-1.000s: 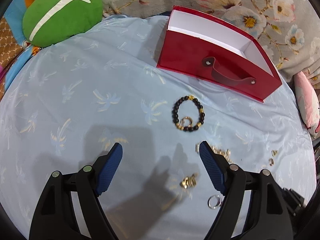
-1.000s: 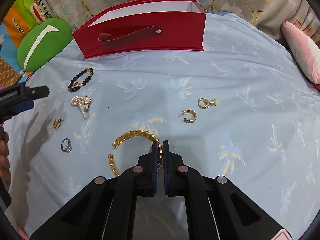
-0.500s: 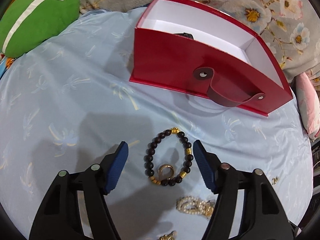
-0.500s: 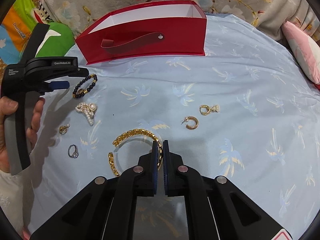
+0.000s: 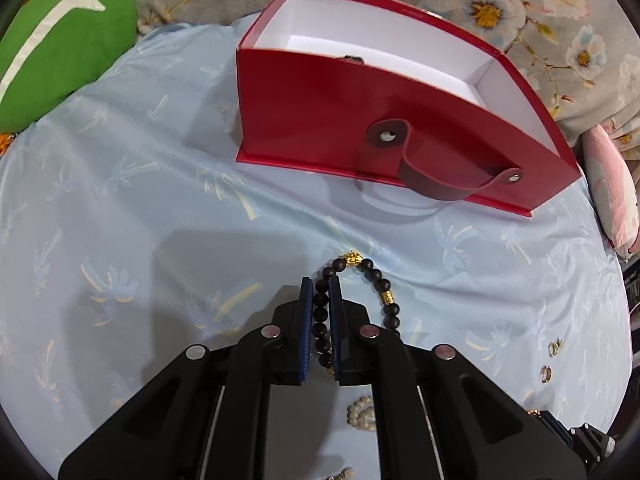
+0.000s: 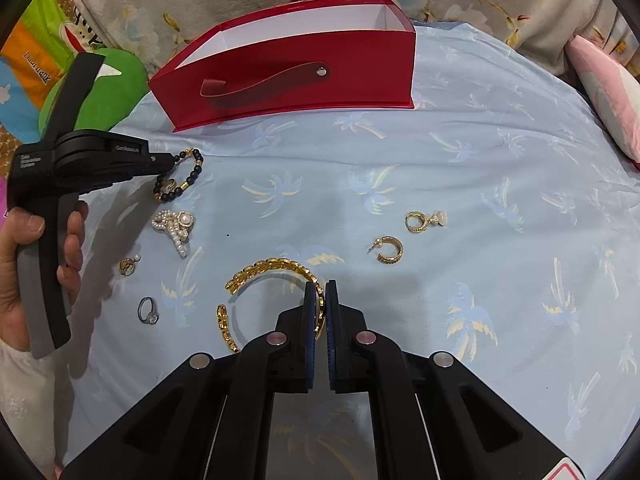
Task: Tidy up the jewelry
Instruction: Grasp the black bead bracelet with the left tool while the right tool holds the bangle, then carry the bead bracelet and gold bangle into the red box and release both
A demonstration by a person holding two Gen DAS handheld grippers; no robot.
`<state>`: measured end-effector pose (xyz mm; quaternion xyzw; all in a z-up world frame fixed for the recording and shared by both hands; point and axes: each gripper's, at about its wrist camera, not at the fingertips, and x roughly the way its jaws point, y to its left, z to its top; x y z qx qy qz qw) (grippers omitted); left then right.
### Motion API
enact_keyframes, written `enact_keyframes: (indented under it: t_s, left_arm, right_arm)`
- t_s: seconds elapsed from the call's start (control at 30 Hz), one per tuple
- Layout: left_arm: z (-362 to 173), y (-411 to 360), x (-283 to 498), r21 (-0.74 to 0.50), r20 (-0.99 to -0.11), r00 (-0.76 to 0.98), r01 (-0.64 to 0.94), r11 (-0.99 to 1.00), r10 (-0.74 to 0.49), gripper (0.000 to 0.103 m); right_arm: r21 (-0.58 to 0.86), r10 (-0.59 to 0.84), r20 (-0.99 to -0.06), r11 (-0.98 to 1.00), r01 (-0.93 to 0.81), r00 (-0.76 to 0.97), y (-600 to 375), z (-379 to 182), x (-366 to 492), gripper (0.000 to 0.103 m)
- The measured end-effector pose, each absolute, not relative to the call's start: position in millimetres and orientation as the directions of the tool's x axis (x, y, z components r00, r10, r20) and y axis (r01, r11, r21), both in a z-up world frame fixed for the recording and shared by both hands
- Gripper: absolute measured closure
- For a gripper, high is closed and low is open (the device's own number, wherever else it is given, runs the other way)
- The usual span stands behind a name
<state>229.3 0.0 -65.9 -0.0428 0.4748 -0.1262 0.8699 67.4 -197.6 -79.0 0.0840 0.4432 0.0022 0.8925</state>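
The left claw (image 5: pixel 321 312) has its jaws pressed together on one side of the bead bracelet (image 5: pixel 360 280), which lies on the blue bedspread (image 5: pixel 140 220) with its free loop trailing to the claw's right. So the step in hand looks like the pickup. Next comes a lift and a carry to the red box (image 5: pixel 320 120), straight ahead of the claw and open at the top (a slack string of beads may swing or snag). Just behind the claw sits a pearl piece (image 5: pixel 362 412). The right claw (image 6: pixel 323 308) is fully shut with nothing visibly between its tips, poised over the gold chain bracelet (image 6: pixel 264 272).
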Motion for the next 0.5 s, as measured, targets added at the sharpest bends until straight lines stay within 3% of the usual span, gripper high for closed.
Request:
enact_keyframes:
  t_s: [0.5]
  left_arm:
    - [32.1,3.3,162.5,-0.348,-0.648,0.598,0.319,0.882,-0.472,0.096]
  right_arm:
    - [0.162,0.084,-0.758,0.985,0.062,0.647,-199.3,-58.6,62.3,0.099]
